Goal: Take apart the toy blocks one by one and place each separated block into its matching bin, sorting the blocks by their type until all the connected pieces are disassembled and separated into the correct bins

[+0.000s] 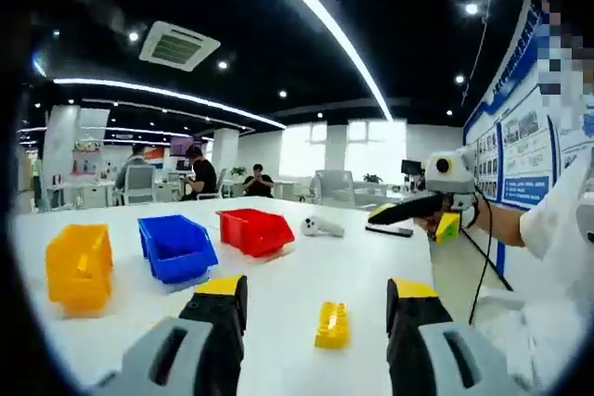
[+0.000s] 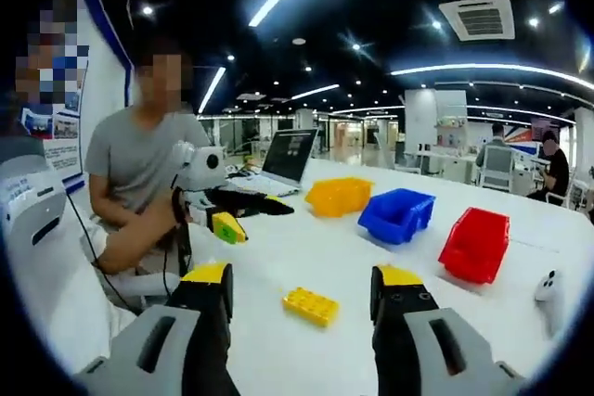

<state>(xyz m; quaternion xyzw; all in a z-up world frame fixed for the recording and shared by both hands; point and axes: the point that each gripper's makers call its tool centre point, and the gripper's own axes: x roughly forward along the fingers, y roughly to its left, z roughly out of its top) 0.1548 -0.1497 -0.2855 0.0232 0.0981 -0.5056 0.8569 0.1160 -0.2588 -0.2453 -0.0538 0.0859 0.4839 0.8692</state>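
A single yellow toy block (image 1: 331, 325) lies flat on the white table (image 1: 306, 271), just beyond my left gripper (image 1: 316, 301), whose yellow-tipped jaws stand open with nothing between them. The right gripper view has the same yellow block (image 2: 311, 306) lying ahead of my right gripper (image 2: 299, 287), also open and holding nothing. Farther back on the table stand a yellow bin (image 1: 79, 266), a blue bin (image 1: 176, 248) and a red bin (image 1: 255, 231). The right gripper (image 1: 385, 213) reaches in from the right of the left gripper view, held in a hand. The left gripper (image 2: 269, 203) enters the right gripper view from the left.
A white controller (image 1: 320, 226) lies behind the red bin, and a flat black device (image 1: 390, 229) lies under the right gripper. An open laptop (image 2: 288, 155) sits at the table's far end, near a seated person in grey (image 2: 139, 164). Other people sit at desks behind.
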